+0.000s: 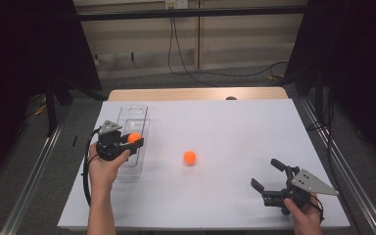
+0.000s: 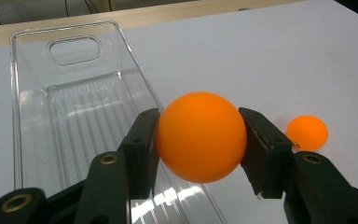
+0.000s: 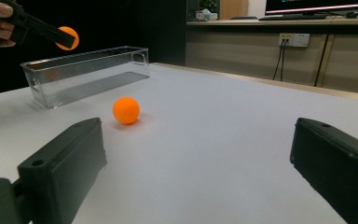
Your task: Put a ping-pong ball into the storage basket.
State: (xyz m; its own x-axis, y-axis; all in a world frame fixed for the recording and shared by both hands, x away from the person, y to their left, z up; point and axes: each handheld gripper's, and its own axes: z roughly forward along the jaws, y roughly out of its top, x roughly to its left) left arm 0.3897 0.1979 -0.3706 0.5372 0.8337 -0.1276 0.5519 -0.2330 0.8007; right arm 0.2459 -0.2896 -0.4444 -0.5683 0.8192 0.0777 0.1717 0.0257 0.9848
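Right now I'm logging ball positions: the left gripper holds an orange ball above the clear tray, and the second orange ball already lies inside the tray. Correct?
Not quite. The second orange ball lies on the white table, outside the clear tray, as the high view shows. The left gripper does hold an orange ball above the tray.

A smooth orange ball [image 2: 200, 136] is held above the clear tray's [image 2: 74, 93] near end.

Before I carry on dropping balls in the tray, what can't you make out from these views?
- High view: the held orange ball is half covered by the left gripper.
- Left gripper view: the clear tray is cut off at the bottom edge.
- High view: a dark thing at the table's far edge, too small to identify.
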